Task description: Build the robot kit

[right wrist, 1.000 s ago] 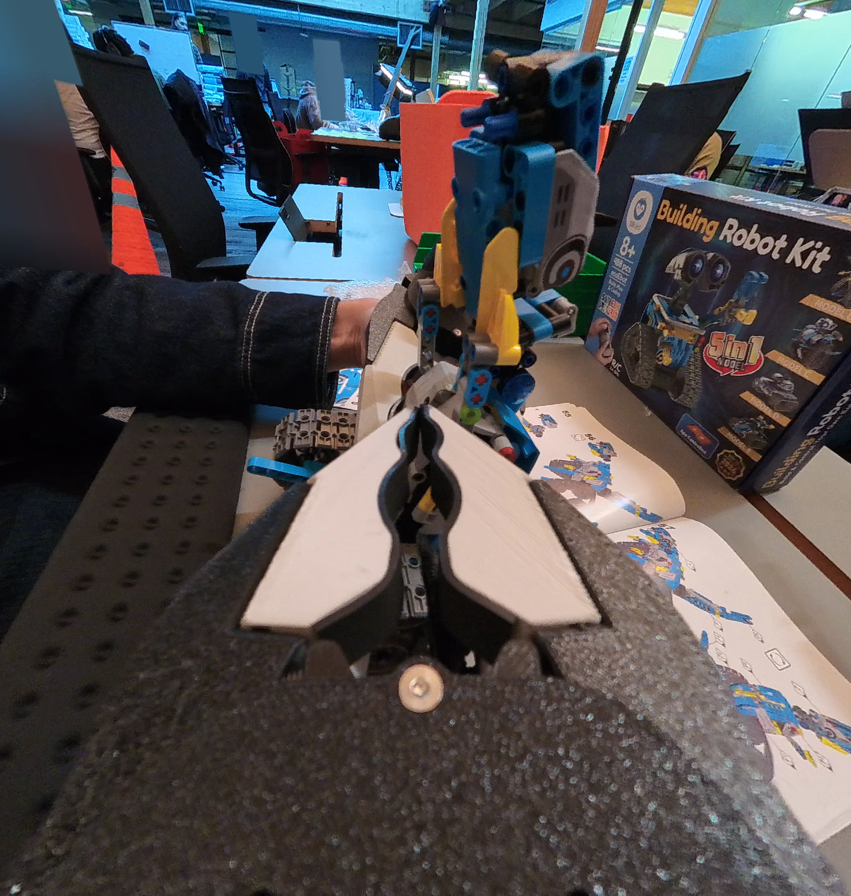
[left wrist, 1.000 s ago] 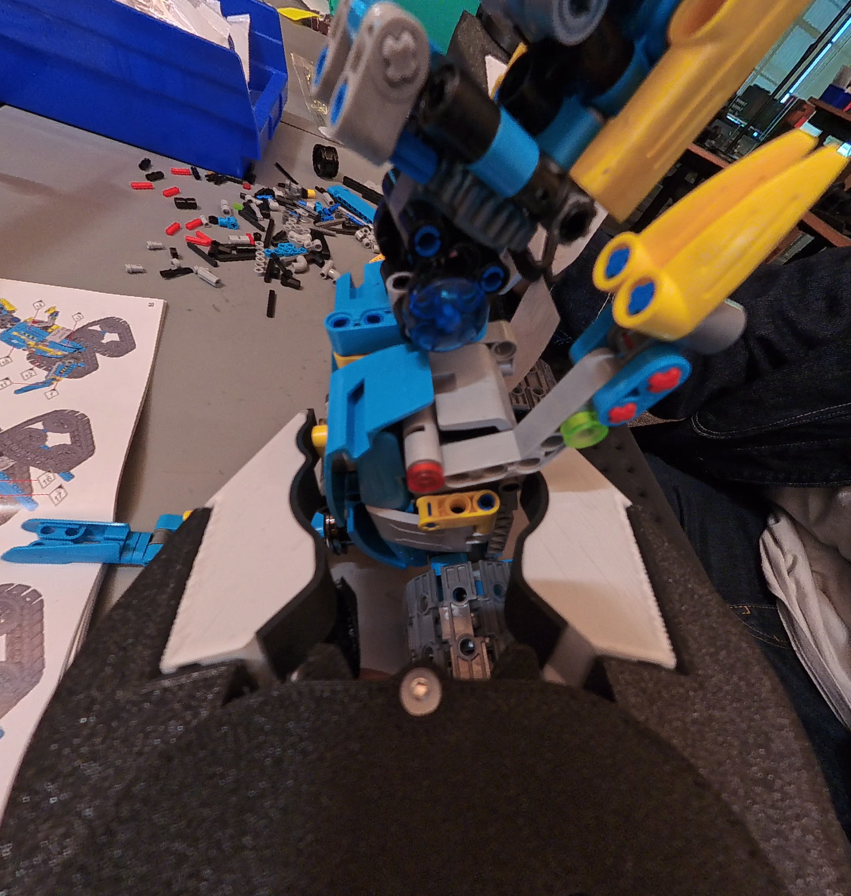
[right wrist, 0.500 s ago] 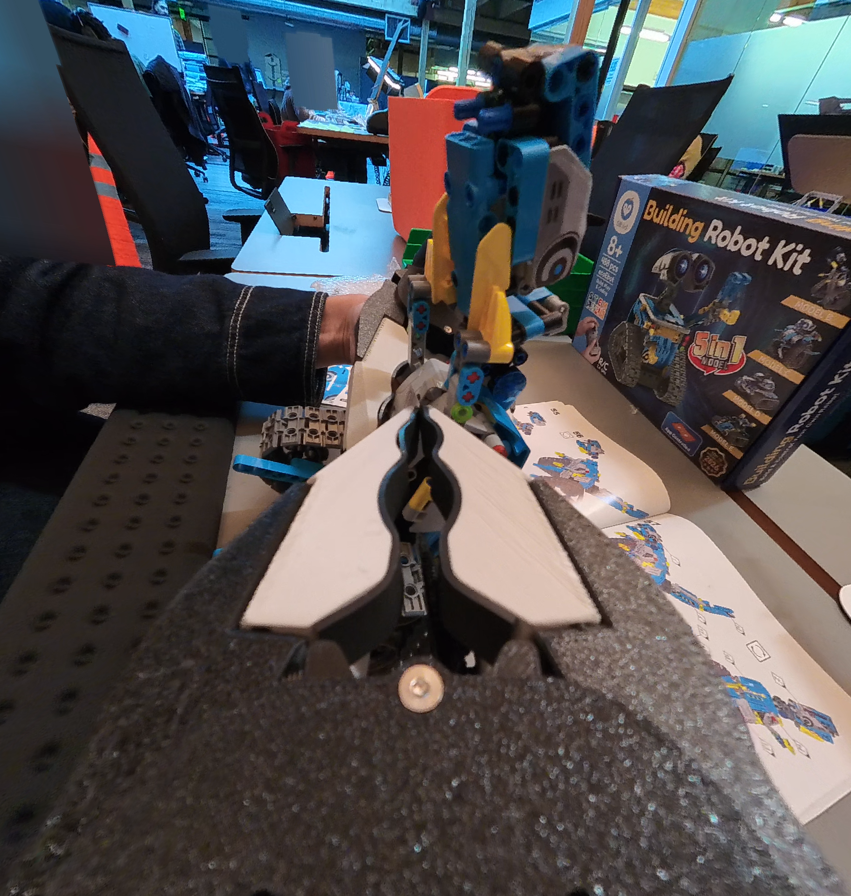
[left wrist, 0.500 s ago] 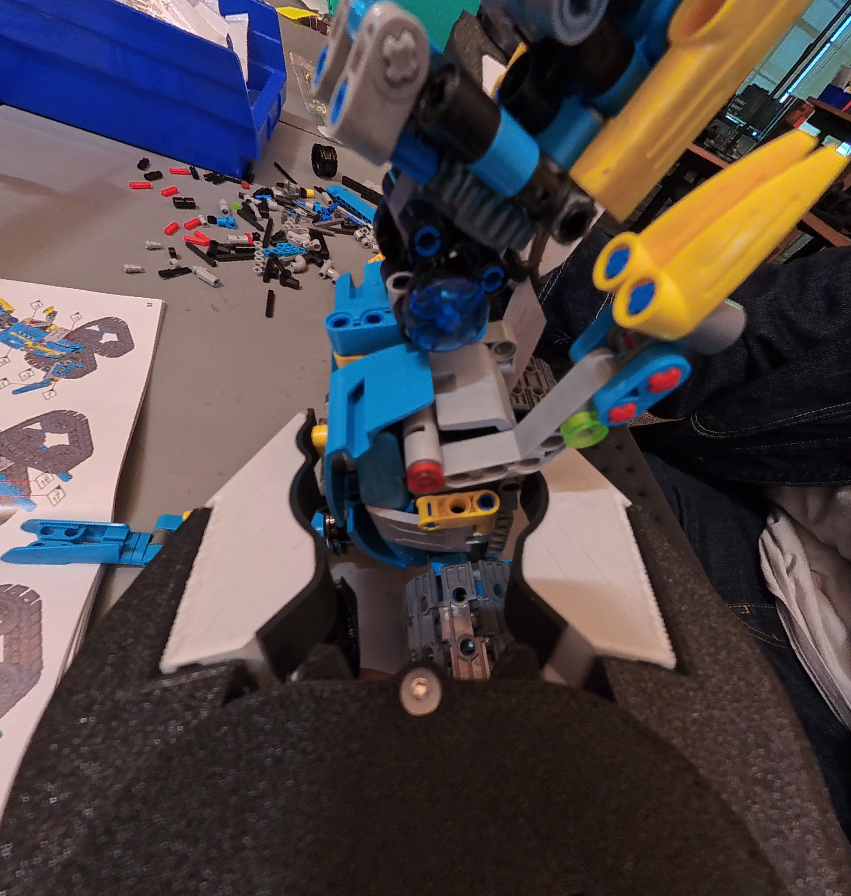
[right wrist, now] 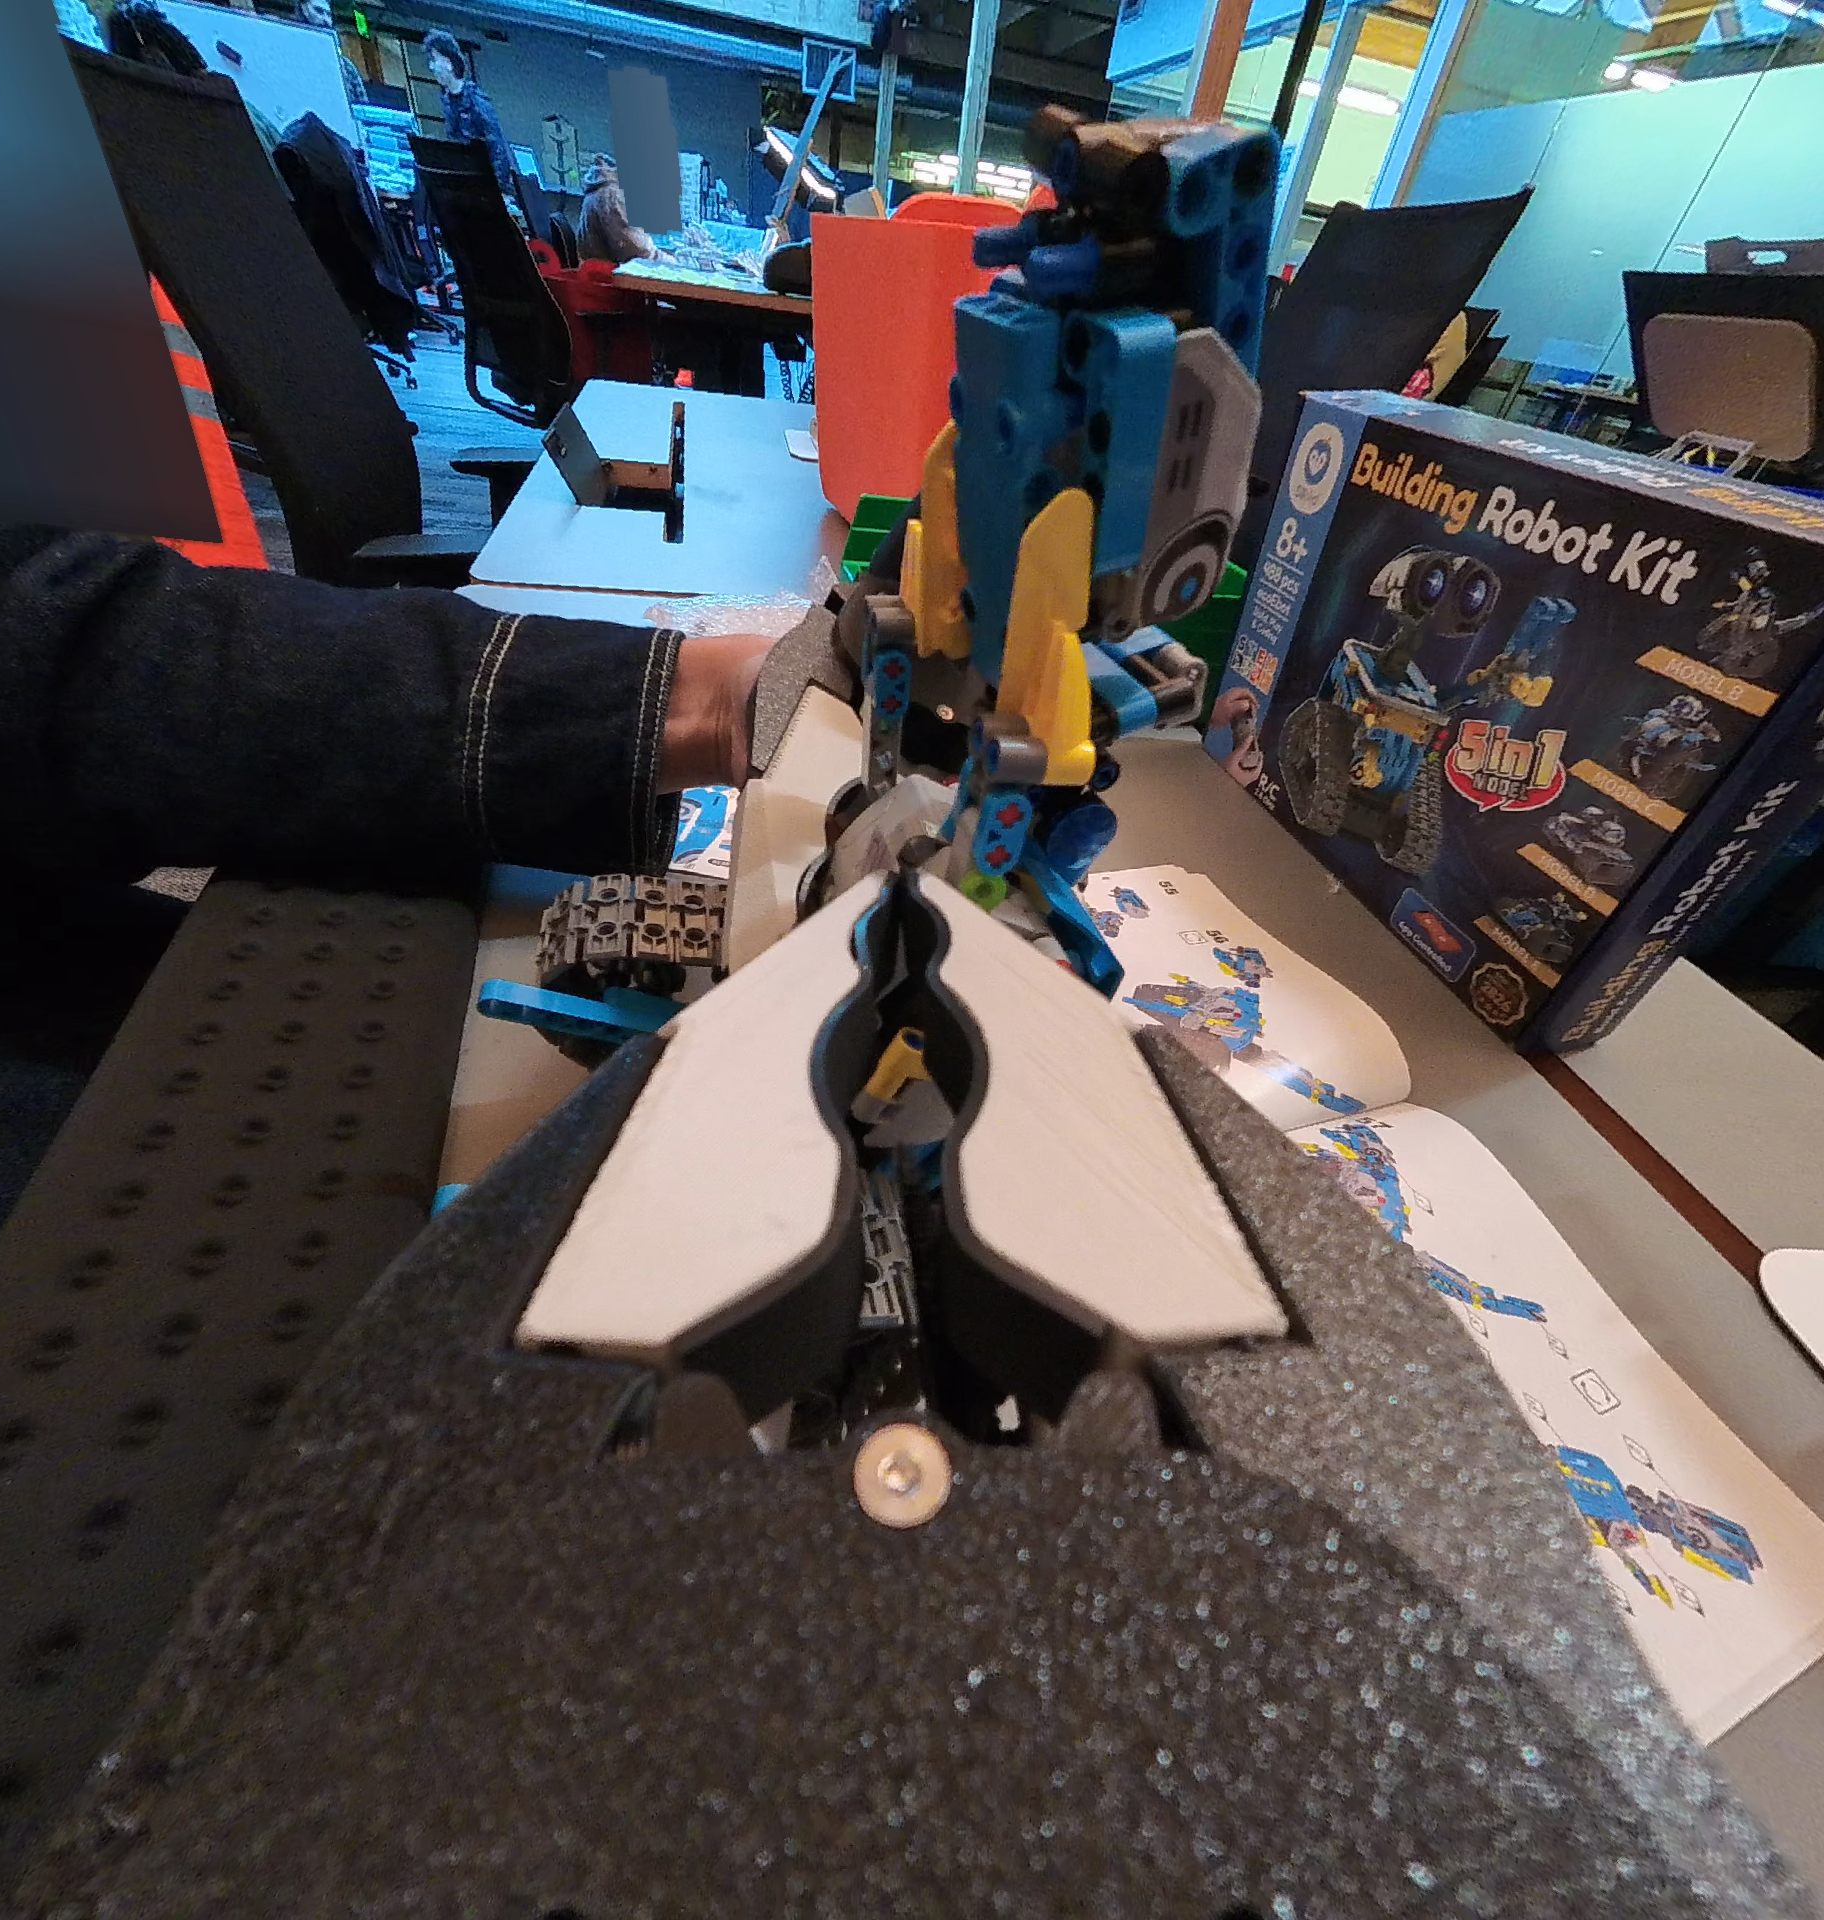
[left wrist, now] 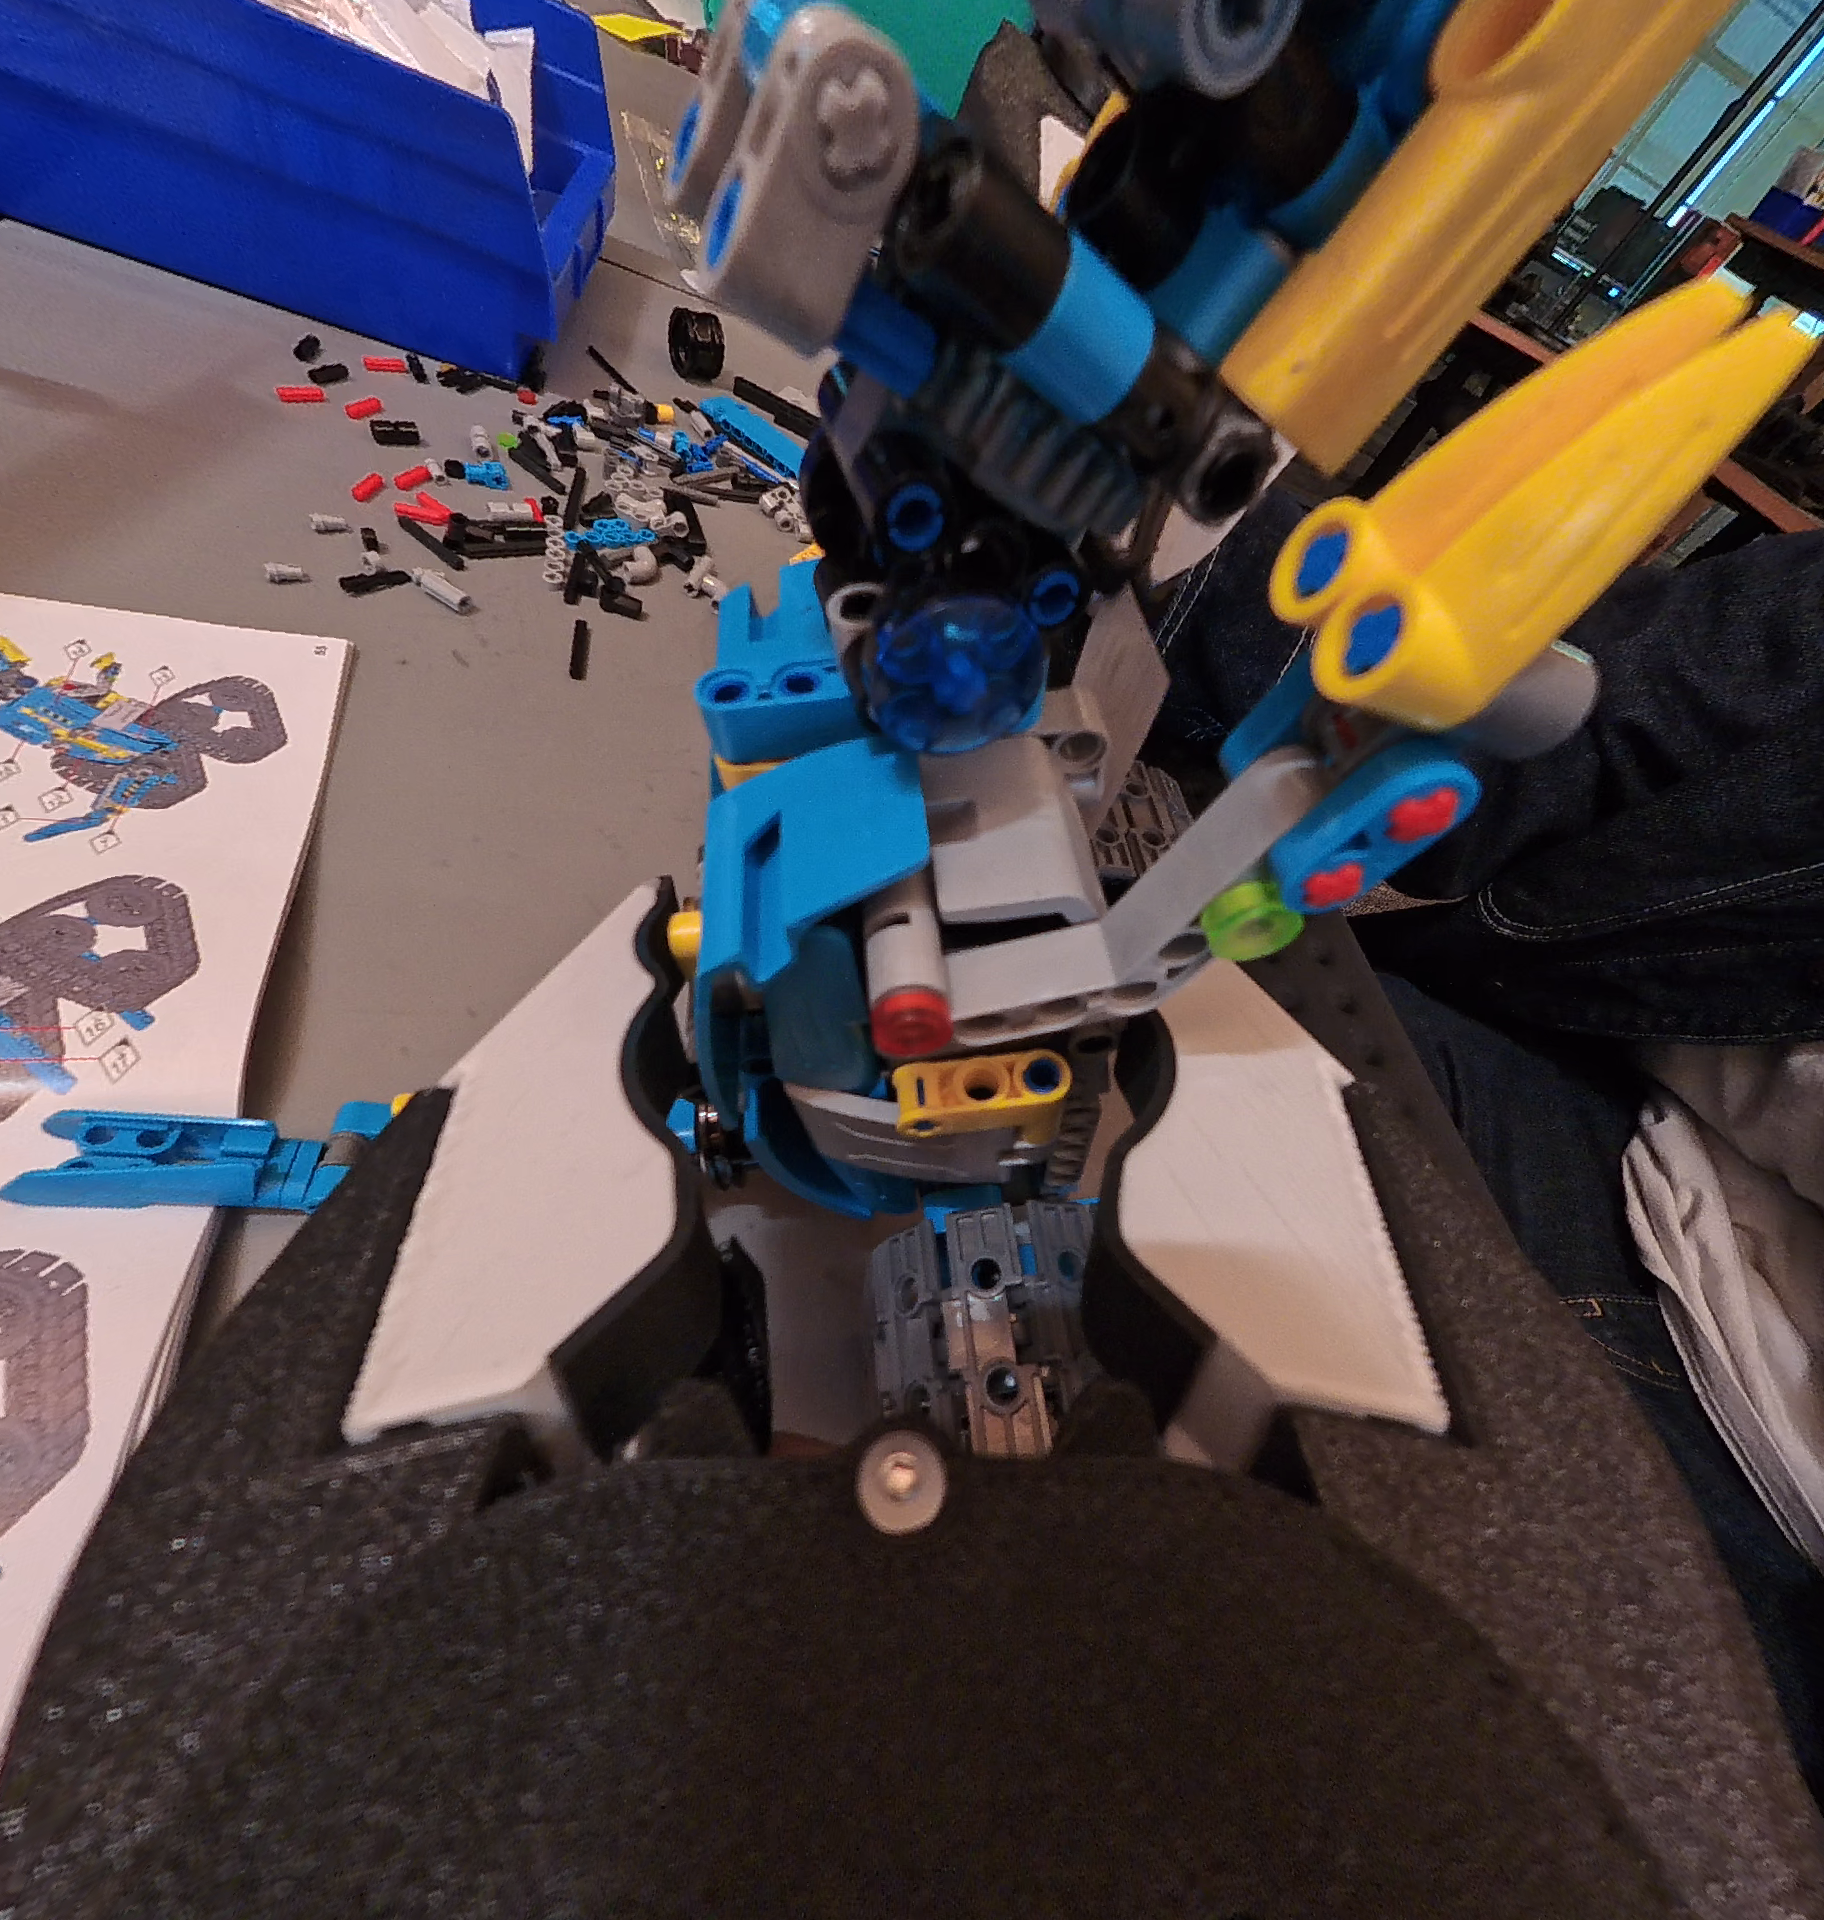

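In the left wrist view, at nine o'clock, an open instruction booklet (left wrist: 108,862) lies on the grey desk (left wrist: 472,790), with a loose blue beam piece (left wrist: 170,1153) on its lower edge. At eleven o'clock a blue bin (left wrist: 264,156) stands behind a scatter of small loose parts (left wrist: 534,499).

At the centre, the left claw (left wrist: 903,1049) is clenched about the lower body of a tall blue, grey and yellow brick robot model (left wrist: 866,914), whose tracked base (left wrist: 981,1309) sits between the fingers. The grip is low and the model rises high above it, so a twist could lever the upper part loose. Its yellow arm panels (left wrist: 1510,561) jut toward two o'clock and, I judge, could snag on the dark denim sleeve (left wrist: 1666,831) just beside them.

In the right wrist view the right claw (right wrist: 903,894) is almost fully closed, its tips pinching a small part low on the model (right wrist: 1074,436) near a green connector (right wrist: 981,888). A short yellow pin (right wrist: 892,1070) shows in the gap between the fingers; whether it is gripped I cannot tell. A pull here against the other claw could pop joints apart or drop a piece.

At three o'clock the printed kit box (right wrist: 1552,707) stands near the model, close enough to be knocked.
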A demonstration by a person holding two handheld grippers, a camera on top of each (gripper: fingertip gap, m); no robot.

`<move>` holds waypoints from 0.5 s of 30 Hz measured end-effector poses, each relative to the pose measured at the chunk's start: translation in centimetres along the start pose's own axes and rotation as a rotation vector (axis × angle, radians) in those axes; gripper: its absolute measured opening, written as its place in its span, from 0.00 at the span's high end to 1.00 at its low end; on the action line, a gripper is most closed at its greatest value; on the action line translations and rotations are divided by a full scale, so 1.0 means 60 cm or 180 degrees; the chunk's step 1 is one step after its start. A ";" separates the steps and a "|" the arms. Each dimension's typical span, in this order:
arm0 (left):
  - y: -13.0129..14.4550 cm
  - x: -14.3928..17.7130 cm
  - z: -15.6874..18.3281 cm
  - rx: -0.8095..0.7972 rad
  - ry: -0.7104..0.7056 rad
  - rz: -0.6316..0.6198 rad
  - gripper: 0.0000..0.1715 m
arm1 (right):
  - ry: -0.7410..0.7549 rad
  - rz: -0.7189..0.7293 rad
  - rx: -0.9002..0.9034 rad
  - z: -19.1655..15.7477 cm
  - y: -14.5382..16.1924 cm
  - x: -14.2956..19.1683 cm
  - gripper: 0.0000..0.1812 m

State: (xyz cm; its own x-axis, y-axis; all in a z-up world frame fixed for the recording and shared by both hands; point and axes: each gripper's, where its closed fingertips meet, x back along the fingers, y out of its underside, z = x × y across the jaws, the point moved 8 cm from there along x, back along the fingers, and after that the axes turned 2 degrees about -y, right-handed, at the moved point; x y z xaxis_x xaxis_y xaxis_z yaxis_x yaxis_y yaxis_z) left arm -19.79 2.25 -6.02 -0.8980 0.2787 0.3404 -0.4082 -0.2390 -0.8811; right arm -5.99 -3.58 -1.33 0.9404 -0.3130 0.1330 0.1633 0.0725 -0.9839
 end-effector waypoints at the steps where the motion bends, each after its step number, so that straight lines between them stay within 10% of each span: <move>1: 0.000 0.000 0.000 0.0000 -0.0001 -0.0001 0.51 | -0.0002 0.0001 -0.0002 0.000 0.000 0.000 1.00; 15: 0.000 0.000 0.001 0.0013 -0.0001 -0.0001 0.51 | 0.0080 -0.0029 0.0082 -0.001 0.000 -0.001 1.00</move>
State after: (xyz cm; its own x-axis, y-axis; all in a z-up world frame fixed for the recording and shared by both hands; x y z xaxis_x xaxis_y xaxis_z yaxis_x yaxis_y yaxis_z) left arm -19.81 2.21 -6.01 -0.8980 0.2783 0.3408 -0.4090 -0.2426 -0.8797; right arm -6.07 -3.65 -1.32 0.9311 -0.3374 0.1386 0.1797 0.0938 -0.9792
